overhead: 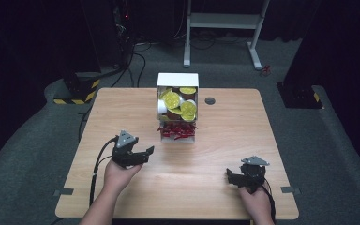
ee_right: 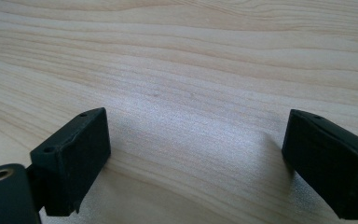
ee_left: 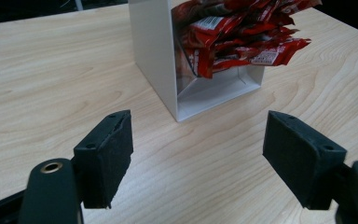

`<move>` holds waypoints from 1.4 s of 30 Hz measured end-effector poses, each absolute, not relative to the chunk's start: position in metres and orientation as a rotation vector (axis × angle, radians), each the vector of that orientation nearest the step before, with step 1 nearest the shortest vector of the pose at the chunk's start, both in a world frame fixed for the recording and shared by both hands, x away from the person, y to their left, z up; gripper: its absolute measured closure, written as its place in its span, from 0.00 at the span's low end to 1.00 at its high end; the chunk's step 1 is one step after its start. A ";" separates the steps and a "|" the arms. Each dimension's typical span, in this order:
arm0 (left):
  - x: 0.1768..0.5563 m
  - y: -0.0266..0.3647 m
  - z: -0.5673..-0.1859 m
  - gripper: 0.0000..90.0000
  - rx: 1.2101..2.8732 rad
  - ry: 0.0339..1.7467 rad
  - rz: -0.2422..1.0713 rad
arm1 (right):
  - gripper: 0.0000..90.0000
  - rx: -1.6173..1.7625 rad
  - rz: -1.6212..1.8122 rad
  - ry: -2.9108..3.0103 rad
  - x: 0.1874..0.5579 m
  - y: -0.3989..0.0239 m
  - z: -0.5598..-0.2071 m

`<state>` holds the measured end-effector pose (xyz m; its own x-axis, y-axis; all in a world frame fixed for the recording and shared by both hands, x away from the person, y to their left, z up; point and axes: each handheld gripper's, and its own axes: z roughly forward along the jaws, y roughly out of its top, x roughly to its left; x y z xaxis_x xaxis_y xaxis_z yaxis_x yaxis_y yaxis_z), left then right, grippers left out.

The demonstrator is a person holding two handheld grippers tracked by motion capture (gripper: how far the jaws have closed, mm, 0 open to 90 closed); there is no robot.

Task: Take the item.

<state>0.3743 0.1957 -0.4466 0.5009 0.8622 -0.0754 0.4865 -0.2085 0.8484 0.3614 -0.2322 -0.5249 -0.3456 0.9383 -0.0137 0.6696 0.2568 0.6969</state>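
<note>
Black jaws of the left gripper (ee_left: 198, 154) are standing wide, holding nothing; red packets (ee_left: 242, 35) are spilling from the white dispenser (ee_left: 156, 56) just ahead, apart from it.

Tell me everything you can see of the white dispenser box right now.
The white dispenser box stands upright at the far middle of the wooden table, apart from both grippers. It looks like thin white board with a clear front. The upper part holds yellow-lidded cups; below, red packets spill from an open slot. Only the table touches it.
</note>
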 end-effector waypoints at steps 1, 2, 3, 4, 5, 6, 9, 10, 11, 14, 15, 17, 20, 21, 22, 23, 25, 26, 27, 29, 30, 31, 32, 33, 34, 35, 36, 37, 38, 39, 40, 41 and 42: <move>0.375 0.195 -0.445 0.28 1.864 1.115 0.532 | 0.08 1.458 0.843 2.106 0.361 -0.232 -0.525; 0.375 0.194 -0.443 0.28 1.856 1.114 0.535 | 0.08 1.458 0.843 2.107 0.362 -0.232 -0.525; 0.376 0.193 -0.442 0.28 1.853 1.113 0.533 | 0.09 1.460 0.843 2.107 0.361 -0.232 -0.525; 0.376 0.192 -0.441 0.29 1.849 1.115 0.528 | 0.09 1.458 0.842 2.109 0.361 -0.232 -0.525; 0.377 0.191 -0.441 0.29 1.853 1.111 0.531 | 0.09 1.458 0.842 2.109 0.361 -0.232 -0.525; 0.377 0.190 -0.440 0.30 1.854 1.111 0.525 | 0.08 1.462 0.842 2.108 0.361 -0.232 -0.525; 0.382 0.185 -0.440 0.30 1.854 1.094 0.529 | 0.09 1.457 0.845 2.110 0.361 -0.232 -0.525; 0.382 0.185 -0.440 0.31 1.854 1.094 0.529 | 0.09 1.455 0.846 2.110 0.361 -0.233 -0.525; 0.387 0.184 -0.440 0.31 1.847 1.101 0.518 | 0.09 1.460 0.846 2.109 0.360 -0.232 -0.525; 0.391 0.182 -0.442 0.33 1.842 1.098 0.521 | 0.09 1.456 0.846 2.111 0.360 -0.233 -0.525; 0.394 0.180 -0.443 0.33 1.847 1.095 0.521 | 0.09 1.453 0.846 2.112 0.359 -0.233 -0.525; 0.399 0.177 -0.442 0.34 1.861 1.084 0.525 | 0.09 1.455 0.847 2.111 0.359 -0.233 -0.525; 0.401 0.174 -0.440 0.36 1.844 1.078 0.525 | 0.09 1.450 0.847 2.113 0.359 -0.233 -0.525; 0.402 0.174 -0.440 0.36 1.843 1.080 0.528 | 0.09 1.449 0.847 2.113 0.359 -0.233 -0.525; 0.402 0.172 -0.440 0.37 1.843 1.080 0.523 | 0.09 1.449 0.847 2.113 0.359 -0.233 -0.525; 0.404 0.170 -0.440 0.38 1.842 1.068 0.524 | 0.09 1.449 0.847 2.113 0.359 -0.233 -0.525; 0.406 0.169 -0.439 0.38 1.841 1.063 0.539 | 0.09 1.446 0.847 2.114 0.359 -0.233 -0.525; 0.406 0.169 -0.439 0.39 1.841 1.063 0.539 | 0.09 1.446 0.847 2.114 0.359 -0.233 -0.525; 0.409 0.167 -0.438 0.40 1.835 1.059 0.542 | 0.09 1.446 0.847 2.114 0.359 -0.233 -0.525; 0.410 0.165 -0.437 0.40 1.840 1.053 0.545 | 0.09 1.449 0.847 2.113 0.359 -0.233 -0.525; 0.412 0.164 -0.436 0.42 1.831 1.049 0.551 | 0.09 1.449 0.847 2.113 0.359 -0.233 -0.525; 0.412 0.164 -0.436 0.43 1.831 1.049 0.551 | 0.09 1.449 0.847 2.113 0.359 -0.233 -0.525; 0.413 0.163 -0.437 0.43 1.822 1.054 0.542 | 0.09 1.449 0.847 2.113 0.359 -0.233 -0.525; 0.414 0.163 -0.437 0.43 1.820 1.060 0.536 | 0.09 1.446 0.846 2.114 0.359 -0.233 -0.525; 0.415 0.161 -0.439 0.45 1.819 1.060 0.543 | 0.09 1.446 0.844 2.115 0.359 -0.233 -0.525; 0.415 0.161 -0.439 0.46 1.819 1.060 0.543 | 0.09 1.446 0.844 2.115 0.359 -0.233 -0.525; 0.416 0.161 -0.439 0.47 1.818 1.061 0.548 | 0.09 1.447 0.845 2.117 0.358 -0.233 -0.525; 0.417 0.161 -0.440 0.47 1.819 1.060 0.555 | 0.09 1.447 0.845 2.117 0.358 -0.233 -0.525; 0.418 0.161 -0.440 0.48 1.819 1.061 0.560 | 0.09 1.447 0.845 2.117 0.358 -0.233 -0.525; 0.419 0.160 -0.440 0.51 1.816 1.062 0.572 | 0.09 1.446 0.845 2.120 0.358 -0.233 -0.525; 0.419 0.160 -0.440 0.53 1.816 1.062 0.572 | 0.09 1.446 0.845 2.120 0.358 -0.233 -0.525; 0.419 0.159 -0.442 0.54 1.824 1.066 0.570 | 0.09 1.447 0.846 2.120 0.358 -0.234 -0.525; 0.419 0.159 -0.442 0.54 1.824 1.066 0.570 | 0.09 1.447 0.846 2.120 0.358 -0.234 -0.525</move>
<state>0.4194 0.1587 -0.4421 0.5181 0.8536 -0.0542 0.4285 -0.2042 0.8802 0.3583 -0.2335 -0.5248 -0.3592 0.9331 -0.0141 0.6672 0.2673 0.6953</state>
